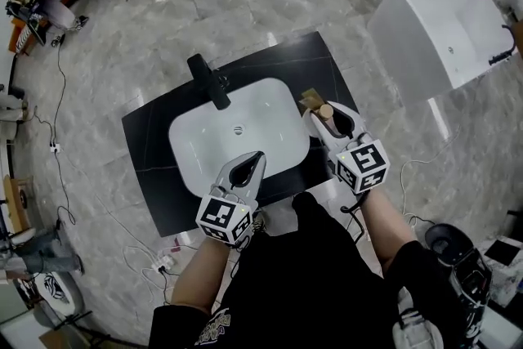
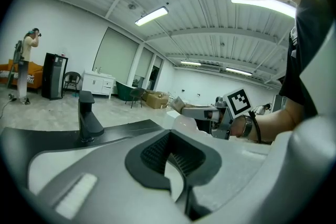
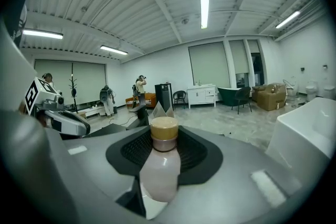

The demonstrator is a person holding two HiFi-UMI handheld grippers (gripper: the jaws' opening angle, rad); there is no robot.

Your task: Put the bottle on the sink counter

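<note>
The white basin (image 1: 196, 151) is sunk into a black desk (image 1: 151, 176), with a black faucet (image 1: 209, 81) standing at the basin's far rim. The right hand-held gripper (image 1: 333, 117) is just beside the basin's right edge, above the narrow strip of desk there. Its jaws are clamped on the bottle (image 3: 160, 170), a pale, cloudy bottle with a tan cap (image 3: 164, 128). The bottle stands upright between the ribbed dark pads, which press on its neck and shoulder. No view shows whether its base touches the desk.

The left hand-held gripper (image 1: 248, 163) hangs over the basin's near rim and points toward the faucet. Its jaws stand a little apart, with nothing between them but the white of the basin below.

A small tan thing (image 1: 310, 100) lies on the desk just beyond the bottle, by the basin's far right corner; what it is I cannot tell. A white bathtub (image 1: 441, 33) stands on the marble floor well to the right of the basin.
</note>
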